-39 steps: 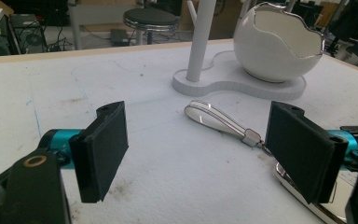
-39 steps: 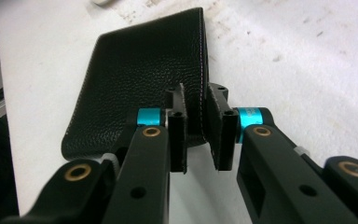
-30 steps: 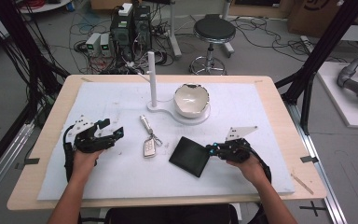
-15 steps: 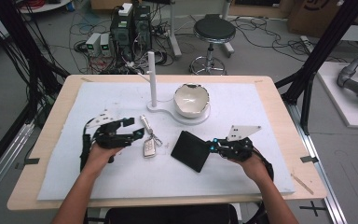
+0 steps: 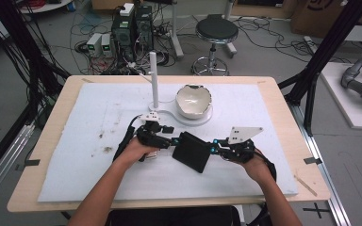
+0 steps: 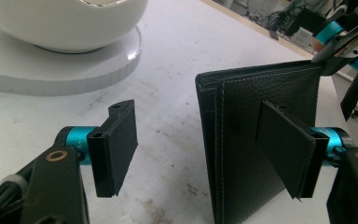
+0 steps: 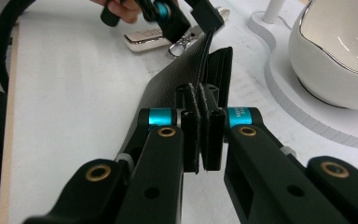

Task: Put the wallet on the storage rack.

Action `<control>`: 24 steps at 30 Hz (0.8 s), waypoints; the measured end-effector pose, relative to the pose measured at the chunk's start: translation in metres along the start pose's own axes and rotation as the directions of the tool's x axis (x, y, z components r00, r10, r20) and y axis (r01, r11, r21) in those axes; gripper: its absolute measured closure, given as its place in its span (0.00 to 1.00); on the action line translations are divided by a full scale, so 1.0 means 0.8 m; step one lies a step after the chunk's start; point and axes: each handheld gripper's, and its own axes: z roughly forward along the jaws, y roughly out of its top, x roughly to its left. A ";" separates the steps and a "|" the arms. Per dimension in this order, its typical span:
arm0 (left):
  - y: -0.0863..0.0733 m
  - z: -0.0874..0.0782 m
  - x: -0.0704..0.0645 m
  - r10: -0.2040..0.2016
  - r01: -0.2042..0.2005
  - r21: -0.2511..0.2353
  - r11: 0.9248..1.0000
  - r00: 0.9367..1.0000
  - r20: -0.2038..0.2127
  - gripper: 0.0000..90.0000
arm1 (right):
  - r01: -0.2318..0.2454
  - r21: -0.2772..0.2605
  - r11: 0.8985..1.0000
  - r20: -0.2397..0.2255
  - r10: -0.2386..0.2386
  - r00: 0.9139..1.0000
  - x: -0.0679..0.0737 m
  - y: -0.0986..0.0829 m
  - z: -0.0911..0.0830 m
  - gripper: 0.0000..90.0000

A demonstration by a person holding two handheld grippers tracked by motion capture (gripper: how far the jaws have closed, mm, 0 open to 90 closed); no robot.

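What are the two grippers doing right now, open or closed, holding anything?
Left gripper: open, jaws either side of the wallet edge.
Right gripper: closed on the wallet.

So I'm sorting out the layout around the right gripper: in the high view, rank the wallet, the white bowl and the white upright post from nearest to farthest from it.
1. Wallet: clamped in the right gripper, just to its left.
2. White bowl: beyond it, up and slightly left, on the white base.
3. White upright post: farthest, left of the bowl.
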 end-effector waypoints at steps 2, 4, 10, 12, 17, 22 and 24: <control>0.000 0.005 0.001 -0.009 0.009 0.002 1.000 1.000 0.030 0.32 | 0.001 0.001 1.000 0.000 -0.001 1.000 0.000 0.000 0.000 0.99; -0.001 0.010 0.001 -0.005 0.004 0.002 1.000 0.998 0.060 0.35 | 0.005 -0.004 1.000 -0.011 -0.005 1.000 0.000 0.000 0.000 0.99; 0.002 0.017 -0.008 0.053 -0.055 0.012 0.998 0.992 0.116 0.48 | 0.010 -0.007 1.000 -0.012 -0.010 1.000 0.000 0.001 -0.001 0.99; 0.003 0.017 -0.010 0.071 -0.073 0.016 0.997 0.991 0.114 0.52 | 0.010 -0.006 1.000 -0.012 -0.010 1.000 0.000 0.001 0.000 0.99; 0.005 0.006 -0.010 0.089 -0.088 -0.019 0.996 0.991 0.101 0.75 | -0.001 0.001 1.000 -0.003 0.001 1.000 -0.001 0.000 -0.001 0.99; 0.004 -0.002 -0.012 0.116 -0.110 -0.059 0.992 0.987 0.115 0.85 | -0.044 0.002 0.999 0.020 0.044 0.999 -0.005 -0.003 -0.001 0.95; 0.004 -0.004 -0.014 0.131 -0.122 -0.076 0.990 0.984 0.121 0.86 | -0.056 0.003 0.998 0.019 0.055 0.998 -0.007 -0.004 0.000 0.84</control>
